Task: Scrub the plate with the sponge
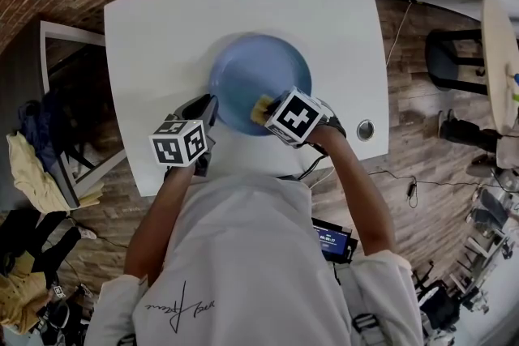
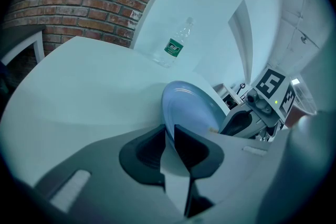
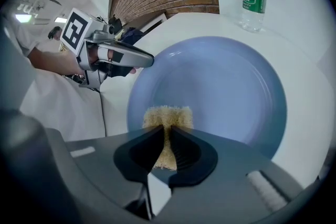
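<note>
Head view shows the white table (image 1: 154,44) bearing the blue plate (image 1: 255,73) at its middle, with the left gripper (image 2: 169,136) clamped on the plate's near rim. The right gripper (image 3: 168,134) pinches the yellow sponge (image 3: 167,115) against the plate's near side. Scrubbing looks under way, and the next move calls for pressed strokes across the plate.

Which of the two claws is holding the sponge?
The right claw: it pinches the yellow sponge on the plate. The left claw grips the plate's rim.
</note>
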`<state>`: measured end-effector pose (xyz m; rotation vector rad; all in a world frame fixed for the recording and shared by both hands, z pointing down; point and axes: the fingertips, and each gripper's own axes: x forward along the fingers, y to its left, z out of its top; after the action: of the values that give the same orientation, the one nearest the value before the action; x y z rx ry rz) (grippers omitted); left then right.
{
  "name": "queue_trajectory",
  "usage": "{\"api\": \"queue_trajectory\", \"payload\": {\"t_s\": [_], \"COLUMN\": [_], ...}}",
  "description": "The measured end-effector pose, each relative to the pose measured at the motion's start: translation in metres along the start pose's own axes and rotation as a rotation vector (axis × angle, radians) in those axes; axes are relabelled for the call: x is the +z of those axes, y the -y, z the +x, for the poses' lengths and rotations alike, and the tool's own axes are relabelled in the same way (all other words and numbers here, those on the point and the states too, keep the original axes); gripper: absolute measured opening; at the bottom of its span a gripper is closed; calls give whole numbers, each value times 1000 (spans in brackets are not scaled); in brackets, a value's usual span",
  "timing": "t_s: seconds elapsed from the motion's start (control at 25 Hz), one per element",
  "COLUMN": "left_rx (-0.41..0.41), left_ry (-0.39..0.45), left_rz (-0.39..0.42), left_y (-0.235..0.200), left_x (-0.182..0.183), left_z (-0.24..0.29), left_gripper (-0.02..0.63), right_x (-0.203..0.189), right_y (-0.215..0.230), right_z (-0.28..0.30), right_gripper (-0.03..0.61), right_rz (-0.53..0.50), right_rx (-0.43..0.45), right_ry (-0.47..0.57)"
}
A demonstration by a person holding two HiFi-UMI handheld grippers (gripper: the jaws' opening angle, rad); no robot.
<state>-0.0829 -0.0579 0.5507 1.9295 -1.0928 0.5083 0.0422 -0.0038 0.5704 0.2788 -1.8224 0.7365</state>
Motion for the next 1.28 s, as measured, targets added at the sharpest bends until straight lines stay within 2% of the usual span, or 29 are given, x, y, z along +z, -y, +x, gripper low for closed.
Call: {"api": "queue_trajectory", "payload": {"t_s": [0.36, 0.56, 0.92, 1.28], "left_rx": [4, 1, 0, 1], "left_ry": [-2, 0, 0, 1], "left_rz": [2, 1, 0, -2], "left_y": [-1, -1, 0, 0], "left_x": [0, 0, 0, 0], "left_z": [1, 1, 1, 1], "left_gripper": [69, 69, 67, 67], "right_x": [-8, -3, 0, 6], "right_y": [12, 22, 39, 64], "right_z": [-5, -9, -14, -24], "right_gripper": [49, 51, 61, 51], "right_rz": [-8, -36, -81, -5], "right_rx": [-41, -78, -196, -310], "right_ry": [-43, -32, -29, 37]}}
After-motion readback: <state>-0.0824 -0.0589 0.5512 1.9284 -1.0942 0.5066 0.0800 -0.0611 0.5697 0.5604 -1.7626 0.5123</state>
